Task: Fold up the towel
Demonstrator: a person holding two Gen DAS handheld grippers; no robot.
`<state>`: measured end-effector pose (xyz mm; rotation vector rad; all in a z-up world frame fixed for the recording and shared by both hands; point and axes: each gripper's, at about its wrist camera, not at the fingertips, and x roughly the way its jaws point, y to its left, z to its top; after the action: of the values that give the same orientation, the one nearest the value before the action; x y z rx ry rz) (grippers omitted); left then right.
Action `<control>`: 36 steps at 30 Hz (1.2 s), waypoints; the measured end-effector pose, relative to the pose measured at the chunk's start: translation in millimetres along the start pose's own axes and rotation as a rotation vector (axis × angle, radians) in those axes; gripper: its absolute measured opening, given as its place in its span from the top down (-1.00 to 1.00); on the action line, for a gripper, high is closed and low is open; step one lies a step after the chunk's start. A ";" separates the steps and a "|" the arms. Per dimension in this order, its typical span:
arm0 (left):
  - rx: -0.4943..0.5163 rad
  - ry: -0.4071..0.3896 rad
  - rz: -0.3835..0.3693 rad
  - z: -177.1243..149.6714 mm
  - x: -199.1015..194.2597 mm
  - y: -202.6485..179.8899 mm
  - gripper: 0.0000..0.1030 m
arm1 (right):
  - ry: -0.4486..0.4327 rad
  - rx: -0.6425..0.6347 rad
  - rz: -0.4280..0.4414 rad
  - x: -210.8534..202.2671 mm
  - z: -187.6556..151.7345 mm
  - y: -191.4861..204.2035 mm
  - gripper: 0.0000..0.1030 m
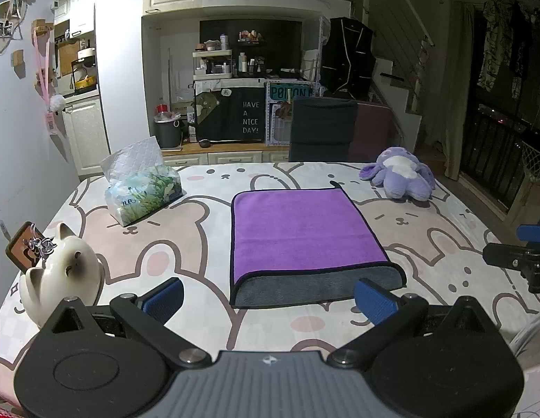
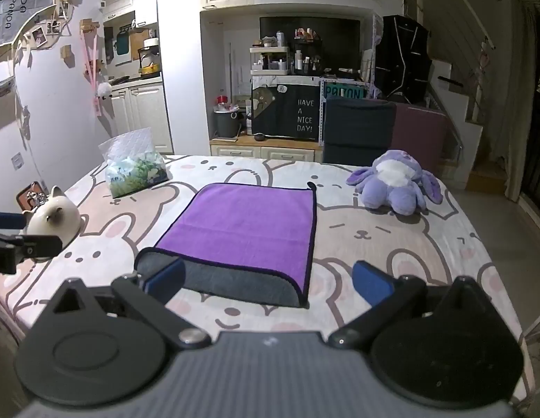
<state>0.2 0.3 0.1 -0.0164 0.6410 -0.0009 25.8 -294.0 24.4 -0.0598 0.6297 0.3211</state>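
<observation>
The towel (image 1: 304,240) lies flat near the middle of the table (image 1: 186,223), already folded over once: a purple upper layer with dark piping covers most of it, and a strip of its grey side shows along the edge nearest the tools. A small dark loop sticks out at its far right corner.

The left gripper (image 1: 268,296) hangs just short of that grey near edge, its blue-padded fingers (image 1: 165,296) spread wide and holding nothing; the towel sits ahead of it, between the lines of the two fingers, untouched. The right gripper (image 2: 268,280) is likewise spread apart and empty, with its left finger in front of the towel's near left corner and its right finger over bare tablecloth off the towel's right side.

Toward the far left corner of the table stands a tissue pack (image 1: 144,193) with a sheet poking up; its lettering is too blurred to read. A white cat figurine (image 1: 61,275) sits by the left edge, and a purple plush toy (image 1: 400,176) lies near the far right corner.

Beyond the table, a dark cloth (image 1: 235,115) reads "HAVE A NICE DAY!". In the right wrist view a wall banner (image 2: 15,17) shows "PANDA".
</observation>
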 end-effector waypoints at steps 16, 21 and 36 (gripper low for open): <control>-0.001 0.001 -0.001 0.0 0.0 0.0 -1.00 | 0.005 0.000 0.001 -0.5 0.4 -0.5 -0.99; -0.002 0.001 -0.002 0.0 -0.1 0.0 -1.00 | 0.006 0.001 0.002 2.1 -0.3 0.9 -0.99; -0.004 0.002 -0.003 0.0 -0.1 0.0 -1.00 | 0.014 0.002 0.005 0.4 -0.8 -0.3 -0.99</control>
<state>0.1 0.2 0.1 -0.0209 0.6433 -0.0022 25.7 -294.2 23.5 -0.0588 0.6440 0.3251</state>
